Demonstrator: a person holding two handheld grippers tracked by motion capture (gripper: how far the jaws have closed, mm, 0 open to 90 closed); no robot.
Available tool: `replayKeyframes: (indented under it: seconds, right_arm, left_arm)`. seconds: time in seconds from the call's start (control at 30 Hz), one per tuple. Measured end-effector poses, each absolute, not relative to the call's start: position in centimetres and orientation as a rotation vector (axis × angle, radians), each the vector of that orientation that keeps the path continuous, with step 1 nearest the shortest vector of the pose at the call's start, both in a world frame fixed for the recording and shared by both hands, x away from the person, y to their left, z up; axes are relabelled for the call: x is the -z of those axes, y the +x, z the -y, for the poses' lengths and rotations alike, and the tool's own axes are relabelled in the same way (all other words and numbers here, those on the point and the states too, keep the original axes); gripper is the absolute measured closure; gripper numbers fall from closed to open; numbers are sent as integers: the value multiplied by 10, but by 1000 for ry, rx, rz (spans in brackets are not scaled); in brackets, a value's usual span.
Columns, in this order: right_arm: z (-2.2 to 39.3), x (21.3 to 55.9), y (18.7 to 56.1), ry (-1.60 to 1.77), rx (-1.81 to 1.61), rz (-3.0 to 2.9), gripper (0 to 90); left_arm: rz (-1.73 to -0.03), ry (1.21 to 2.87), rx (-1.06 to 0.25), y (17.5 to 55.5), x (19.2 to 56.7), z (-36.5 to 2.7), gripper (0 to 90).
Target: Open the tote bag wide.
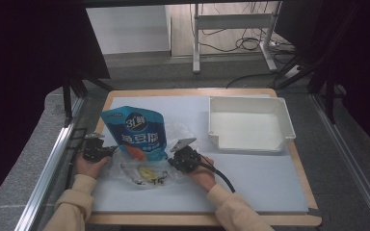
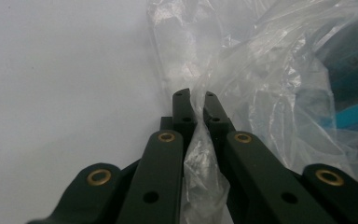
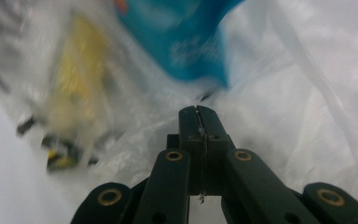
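Observation:
A blue stand-up pouch (image 1: 137,132) with white lettering leans inside a clear plastic bag (image 1: 166,174) on the pale mat. A yellow item (image 1: 147,172) and small dark bits lie in the bag in front of the pouch. My left gripper (image 1: 110,151) is at the bag's left edge; in the left gripper view it (image 2: 196,95) is shut on a bunched fold of the plastic bag (image 2: 261,70). My right gripper (image 1: 172,161) is at the bag's right side; its jaws (image 3: 198,112) are pressed together with a thin film edge between them. The pouch (image 3: 186,42) and the yellow item (image 3: 74,84) appear blurred beyond.
An empty white tray (image 1: 248,127) sits at the back right of the pale mat (image 1: 260,183). The mat lies on a wooden table (image 1: 197,220). Metal rails run along both sides of the table. The right gripper's black cable (image 1: 224,179) trails toward the front.

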State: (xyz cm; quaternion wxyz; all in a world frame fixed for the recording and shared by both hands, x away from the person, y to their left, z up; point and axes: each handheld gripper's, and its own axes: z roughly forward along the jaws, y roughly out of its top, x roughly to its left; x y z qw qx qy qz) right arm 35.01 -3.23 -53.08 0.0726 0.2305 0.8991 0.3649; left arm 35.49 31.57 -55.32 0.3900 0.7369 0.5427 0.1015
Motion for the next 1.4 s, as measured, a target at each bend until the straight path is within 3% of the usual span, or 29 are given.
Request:
replayKeyframes:
  seconds: [0.33,0.83,0.9,1.1,1.23,1.4]
  right_arm:
    - [58,535,337,700,-1133,-2730,893]
    - [57,535,338,695,-1141,-2728,892]
    - [57,535,338,695,-1142,-2728,892]
    - [56,535,338,690,-1139,-2726,892]
    - [56,535,338,689,-1140,-2726,892]
    - [56,534,338,679,-1131,-2714,888]
  left_arm:
    - [-1379,1875,-262,355,553,-315,874]
    - [-1328,1800,-265,351,543,-323,821]
    - [-1305,1797,-273,350,539,-324,769]
    - [-1265,1756,-341,347,524,-332,438]
    - [-1240,1736,-383,343,518,-336,269]
    - [-1212,1713,-394,339,507,-340,201]
